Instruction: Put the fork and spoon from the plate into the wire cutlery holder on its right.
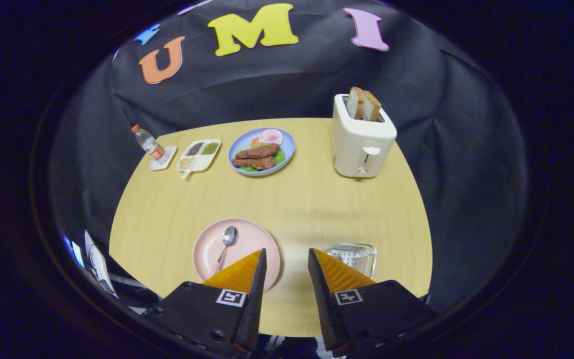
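Above the pale wooden surface (287, 199), the gripper (287, 264) was held apart and empty; a metal spoon (224, 247) was seen on the round pink plate (207, 254), the wire cutlery holder (354, 257) just right

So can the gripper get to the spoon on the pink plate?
Probably yes. The gripper is open, and the spoon lies uncovered on the pink plate, just beside one finger, with nothing over it.

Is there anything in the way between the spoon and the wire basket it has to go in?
Nothing on the table blocks it. The spoon lies on the pink plate, and only bare table separates the plate from the wire cutlery holder. The open gripper hangs above that gap, holding nothing.
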Demonstrator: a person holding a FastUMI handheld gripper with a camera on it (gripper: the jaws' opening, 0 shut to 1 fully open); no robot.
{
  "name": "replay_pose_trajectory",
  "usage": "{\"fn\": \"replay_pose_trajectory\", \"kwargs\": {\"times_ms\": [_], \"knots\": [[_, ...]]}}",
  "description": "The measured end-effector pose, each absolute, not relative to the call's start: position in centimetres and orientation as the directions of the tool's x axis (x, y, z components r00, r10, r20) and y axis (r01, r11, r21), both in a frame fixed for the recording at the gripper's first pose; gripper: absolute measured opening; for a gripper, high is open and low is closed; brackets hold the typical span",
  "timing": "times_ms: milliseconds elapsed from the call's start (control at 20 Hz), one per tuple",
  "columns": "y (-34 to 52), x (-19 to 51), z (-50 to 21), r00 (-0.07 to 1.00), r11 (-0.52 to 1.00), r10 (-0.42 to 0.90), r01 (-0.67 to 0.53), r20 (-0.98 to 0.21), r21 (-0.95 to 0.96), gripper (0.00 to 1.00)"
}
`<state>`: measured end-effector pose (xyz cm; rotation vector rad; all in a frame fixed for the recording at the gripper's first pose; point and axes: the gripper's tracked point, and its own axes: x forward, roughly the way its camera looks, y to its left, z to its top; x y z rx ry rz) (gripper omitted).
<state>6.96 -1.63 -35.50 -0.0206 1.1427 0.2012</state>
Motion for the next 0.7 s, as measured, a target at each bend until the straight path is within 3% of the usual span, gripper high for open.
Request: {"fn": "replay_pose_trajectory", "kwargs": {"times_ms": [150,400,700], "knots": [[1.8,5.5,-37.3,0.378,0.976,0.177,-0.186,-0.909,0.113,0.57],[6.5,4.4,-40.6,0.396,0.972,0.207,-0.191,-0.894,0.14,0.82],[10.3,2.9,-44.7,0.444,0.976,0.19,-0.186,-0.876,0.117,0.94]]}}
